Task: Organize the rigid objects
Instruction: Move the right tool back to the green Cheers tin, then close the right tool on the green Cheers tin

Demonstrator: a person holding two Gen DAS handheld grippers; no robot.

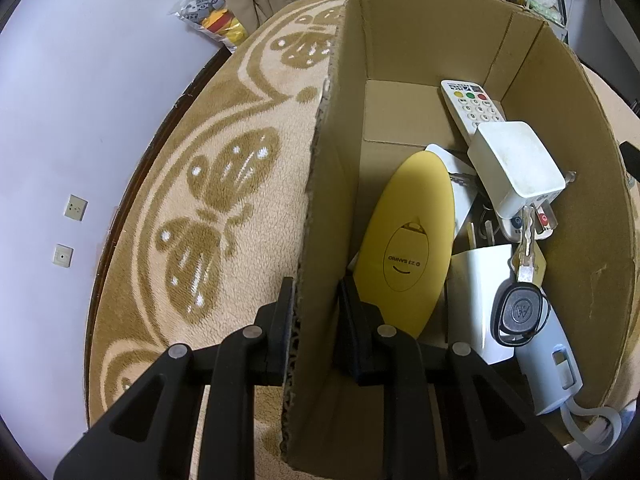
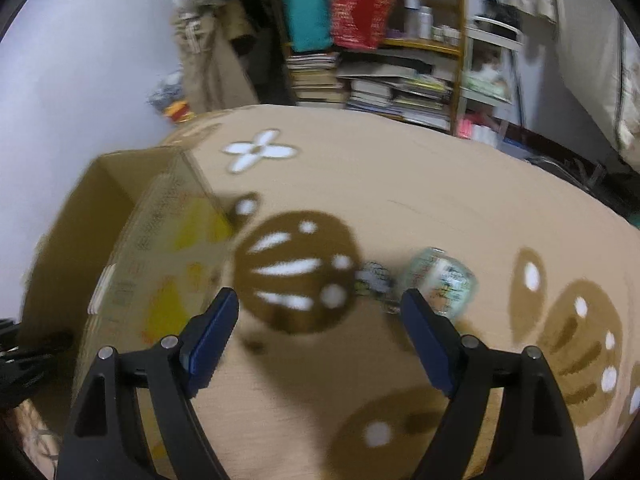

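Note:
My left gripper [image 1: 316, 300] is shut on the left wall of an open cardboard box [image 1: 324, 184], one finger outside, one inside. The box holds a yellow oval case [image 1: 404, 240], a white remote [image 1: 474, 110], a white adapter [image 1: 516, 164], a car key [image 1: 520, 312], loose keys and a pale blue device [image 1: 548, 364]. My right gripper [image 2: 320, 312] is open and empty above the rug. A small glass jar [image 2: 440, 284] and a tiny printed item [image 2: 372, 280] lie on the rug just beyond its right finger. The box [image 2: 132, 248] shows blurred at left in the right wrist view.
The beige rug [image 1: 224, 184] with brown butterfly patterns covers the floor. A wall [image 1: 80, 100] stands on the left, with a bag of toys [image 1: 212, 16] at its foot. Shelves with books and baskets [image 2: 372, 52] stand behind the rug.

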